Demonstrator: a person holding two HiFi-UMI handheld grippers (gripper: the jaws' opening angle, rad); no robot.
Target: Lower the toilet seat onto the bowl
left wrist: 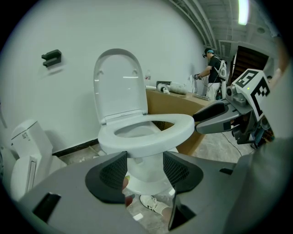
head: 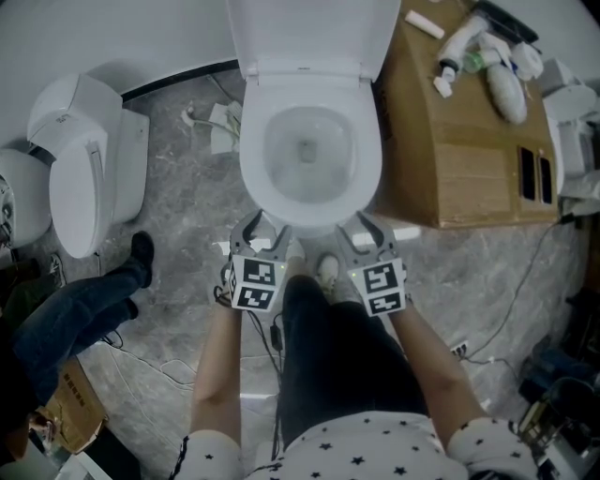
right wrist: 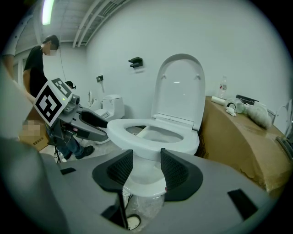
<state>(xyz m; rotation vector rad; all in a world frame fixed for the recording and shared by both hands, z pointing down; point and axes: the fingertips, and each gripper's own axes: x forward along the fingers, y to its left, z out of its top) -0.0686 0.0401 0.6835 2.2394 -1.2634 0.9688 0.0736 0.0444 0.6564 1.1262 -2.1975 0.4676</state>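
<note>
Straight ahead of you at 12 o'clock, the white toilet seat (head: 310,210) lies flat on the bowl (head: 309,148), its oval ring covering the rim all round. Its rounded front points to 6 o'clock, toward you. Its hinge end sits at 12 o'clock, where the lid (head: 314,33) stands upright. The bowl is white and glossy.

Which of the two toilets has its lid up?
The toilet in the middle, beside the cardboard box: its lid stands up. The other toilet, off to the left, is shut.
</note>
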